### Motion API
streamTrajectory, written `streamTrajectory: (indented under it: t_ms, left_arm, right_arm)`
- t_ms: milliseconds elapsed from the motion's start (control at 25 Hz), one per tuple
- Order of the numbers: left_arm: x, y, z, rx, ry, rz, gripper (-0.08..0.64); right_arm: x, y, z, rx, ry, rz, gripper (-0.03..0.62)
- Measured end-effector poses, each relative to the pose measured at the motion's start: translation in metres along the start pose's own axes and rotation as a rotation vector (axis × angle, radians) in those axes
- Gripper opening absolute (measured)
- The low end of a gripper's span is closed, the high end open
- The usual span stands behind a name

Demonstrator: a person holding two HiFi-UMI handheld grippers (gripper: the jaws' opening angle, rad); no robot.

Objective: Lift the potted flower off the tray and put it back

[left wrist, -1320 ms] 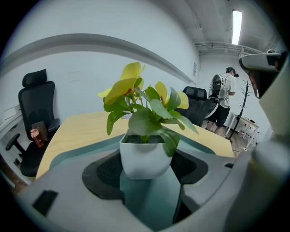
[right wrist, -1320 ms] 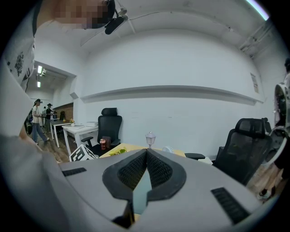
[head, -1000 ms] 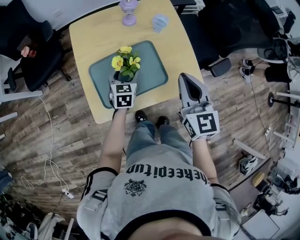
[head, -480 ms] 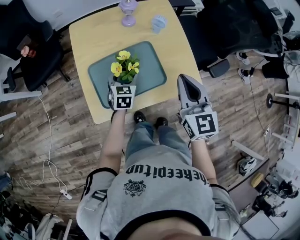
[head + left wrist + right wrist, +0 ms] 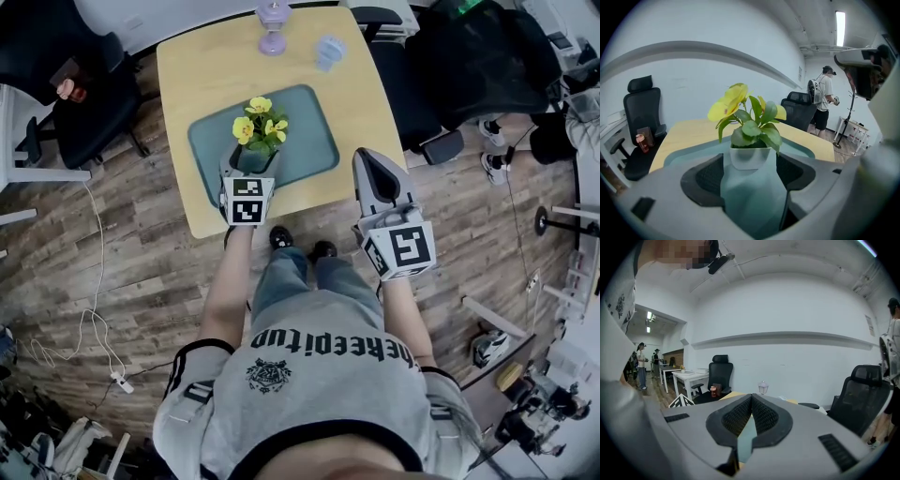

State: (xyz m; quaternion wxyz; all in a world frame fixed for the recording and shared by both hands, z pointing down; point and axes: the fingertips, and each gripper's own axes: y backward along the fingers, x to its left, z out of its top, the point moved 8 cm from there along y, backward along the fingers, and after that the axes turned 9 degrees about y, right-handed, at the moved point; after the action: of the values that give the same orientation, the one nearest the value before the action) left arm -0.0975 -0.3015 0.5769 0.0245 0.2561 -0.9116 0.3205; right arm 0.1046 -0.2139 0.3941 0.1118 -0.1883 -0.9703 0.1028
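The potted flower [image 5: 260, 127], with yellow blooms and green leaves in a small white pot [image 5: 749, 157], is over the left half of the teal tray [image 5: 305, 141] on the wooden table. My left gripper [image 5: 249, 169] is shut on the pot, one jaw against each side. The jaws hide the pot's base, so I cannot tell if it touches the tray. My right gripper [image 5: 373, 167] is held off the table's right front edge, over the floor. Its jaws are pressed together with nothing between them [image 5: 751, 398].
A purple ornament [image 5: 273, 21] and a light blue object [image 5: 329, 49] stand at the far end of the wooden table [image 5: 211, 80]. Black office chairs flank the table at left [image 5: 80, 112] and right [image 5: 450, 70]. A person [image 5: 824, 101] stands in the background.
The head view has shifted, so the table sits a little further right in frame. My left gripper stays closed on the pot over the tray. The right gripper has barely moved.
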Motion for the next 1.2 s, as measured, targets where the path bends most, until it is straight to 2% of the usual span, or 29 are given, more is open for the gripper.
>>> streamTrajectory:
  t_ms: [320,440,560,680,760,1200]
  left_arm:
    - [-0.003,0.051,-0.006,-0.068,0.066,0.044,0.317]
    - [-0.006,0.071,-0.006,-0.109,0.08,0.066,0.222]
    - [-0.01,0.093,0.0,-0.166,0.09,0.088,0.162]
    - [-0.015,0.116,0.006,-0.229,0.097,0.121,0.058]
    - [-0.02,0.13,0.01,-0.267,0.104,0.136,0.02]
    - [-0.051,0.19,0.022,-0.381,0.113,0.176,0.005]
  right_arm:
    - [0.021,0.002,0.015,-0.062,0.016,0.098,-0.014]
    - [0.028,0.008,0.019,-0.082,0.019,0.127,-0.014]
    - [0.035,0.013,0.023,-0.104,0.024,0.153,-0.014]
    - [0.041,0.02,0.028,-0.123,0.027,0.171,-0.014]
    - [0.043,0.026,0.03,-0.132,0.028,0.178,-0.014]
    - [0.045,0.054,0.041,-0.187,0.029,0.207,-0.014]
